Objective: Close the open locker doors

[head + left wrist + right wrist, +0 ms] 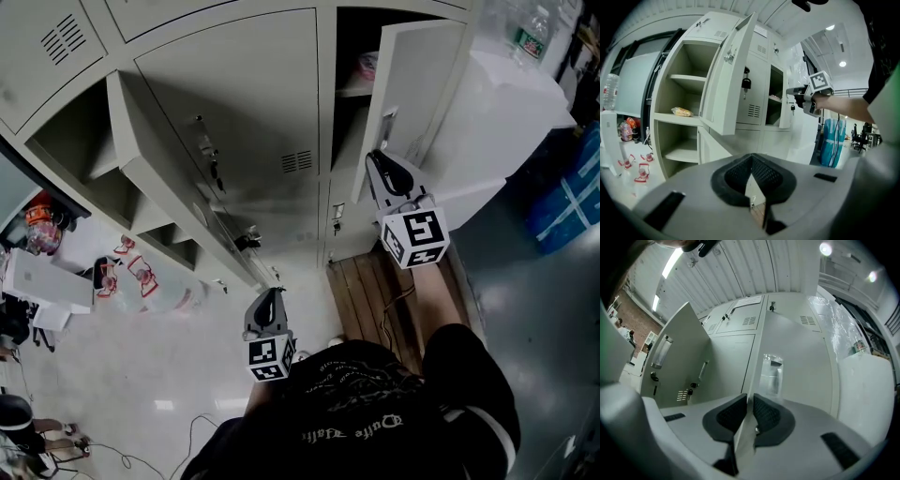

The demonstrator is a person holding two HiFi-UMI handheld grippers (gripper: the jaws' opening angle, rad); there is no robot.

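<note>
We look down on pale grey sheet-metal lockers, smooth-painted and flat-faced, with slotted vents. Two rectangular doors stand open: the left locker door (pixel 169 178) swings out at ten o'clock in the head view, and the right locker door (pixel 417 84) at one o'clock.

Our right gripper (pixel 380 161) has its ribbed black pads pinched on that right door's thin free edge, beside the handle. Our left gripper (pixel 270 296) sits near six o'clock, just short of the left door's lower corner. Its jaw tips are together with nothing between them.

Inside the left compartment a crinkled packet (pixel 682 111) lies on a shelf. A slatted wooden pallet (pixel 370 291) lies on the floor at five o'clock, a plastic-wrapped white block (pixel 511 112) stands at two o'clock beside the right door, and a blue bag (pixel 567 202) at three o'clock.
</note>
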